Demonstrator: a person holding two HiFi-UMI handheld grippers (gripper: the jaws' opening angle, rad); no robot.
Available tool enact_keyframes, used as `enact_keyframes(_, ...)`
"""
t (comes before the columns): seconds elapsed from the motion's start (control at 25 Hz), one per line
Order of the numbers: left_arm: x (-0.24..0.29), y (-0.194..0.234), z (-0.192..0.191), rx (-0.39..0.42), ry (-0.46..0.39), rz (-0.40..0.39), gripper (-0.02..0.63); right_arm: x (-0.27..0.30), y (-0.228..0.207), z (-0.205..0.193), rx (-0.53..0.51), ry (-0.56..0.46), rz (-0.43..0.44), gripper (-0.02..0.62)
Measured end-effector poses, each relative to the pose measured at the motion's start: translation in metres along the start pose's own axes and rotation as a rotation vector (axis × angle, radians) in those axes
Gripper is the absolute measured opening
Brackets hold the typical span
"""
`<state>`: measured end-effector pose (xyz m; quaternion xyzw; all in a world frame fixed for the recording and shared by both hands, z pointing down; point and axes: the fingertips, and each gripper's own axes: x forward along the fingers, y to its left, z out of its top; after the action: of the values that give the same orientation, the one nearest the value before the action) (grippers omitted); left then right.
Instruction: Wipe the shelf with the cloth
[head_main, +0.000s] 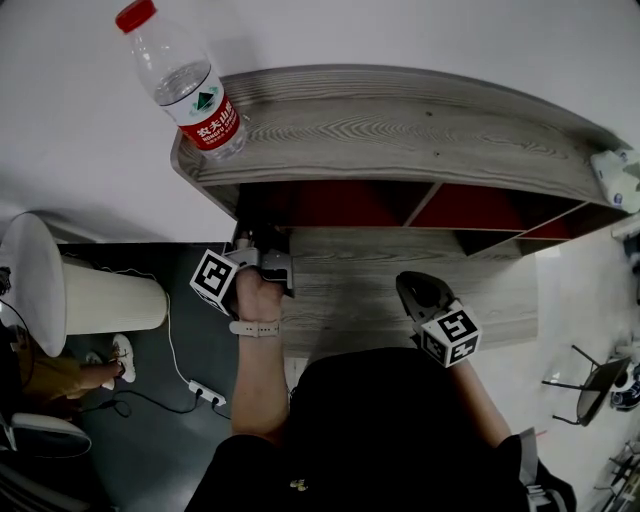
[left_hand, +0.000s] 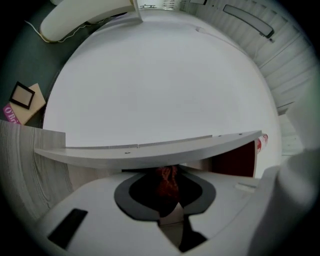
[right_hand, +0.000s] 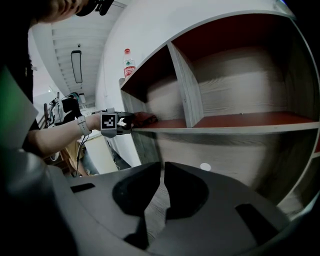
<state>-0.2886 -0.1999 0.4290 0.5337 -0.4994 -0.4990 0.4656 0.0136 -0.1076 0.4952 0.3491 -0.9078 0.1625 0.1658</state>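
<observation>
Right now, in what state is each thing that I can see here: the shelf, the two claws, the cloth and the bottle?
shelf: open-fronted, no doors.
left claw: shut on the red cloth, reaching into the left compartment.
red cloth: bunched, lying on the board.
right claw: shut, empty, outside the shelf.
water bottle: upright, capped, on the shelf top.

White left gripper (left_hand: 167, 186), dark right gripper (right_hand: 163, 186), marker cubes (head_main: 215, 279), pale watch strap (head_main: 255, 328), black top (head_main: 400, 430)
</observation>
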Motion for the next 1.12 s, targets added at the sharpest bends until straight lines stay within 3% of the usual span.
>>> enact_keyframes(0.2,-0.013,0.002,-0.003,0.016,-0.006,-0.01,0.077,-0.005,0.005,-0.007,0.005,0.008,0.002,0.018)
enact_keyframes(0.32,-0.014,-0.016,-0.007,0.108,-0.005,-0.092,0.077,-0.01,0.005,-0.012,0.009,0.013,-0.004,0.018)
enact_keyframes(0.48,-0.007,-0.044,-0.021,0.381,0.01,-0.168,0.077,-0.015,0.002,-0.016,0.015,0.017,-0.017,0.018)
enact_keyframes(0.64,0.001,-0.059,-0.038,0.856,0.031,-0.158,0.077,-0.022,-0.005,-0.017,0.021,0.018,-0.048,0.018)
enact_keyframes(0.72,0.008,-0.069,-0.046,1.019,0.019,-0.168,0.077,-0.027,-0.012,-0.017,0.027,0.017,-0.072,0.018)
enact_keyframes(0.8,0.015,-0.076,-0.048,1.112,-0.009,-0.171,0.077,-0.033,-0.019,-0.019,0.033,0.019,-0.098,0.018)
enact_keyframes(1.12,0.047,-0.091,-0.056,1.347,-0.063,-0.162,0.077,-0.049,-0.041,-0.022,0.057,0.019,-0.173,0.018)
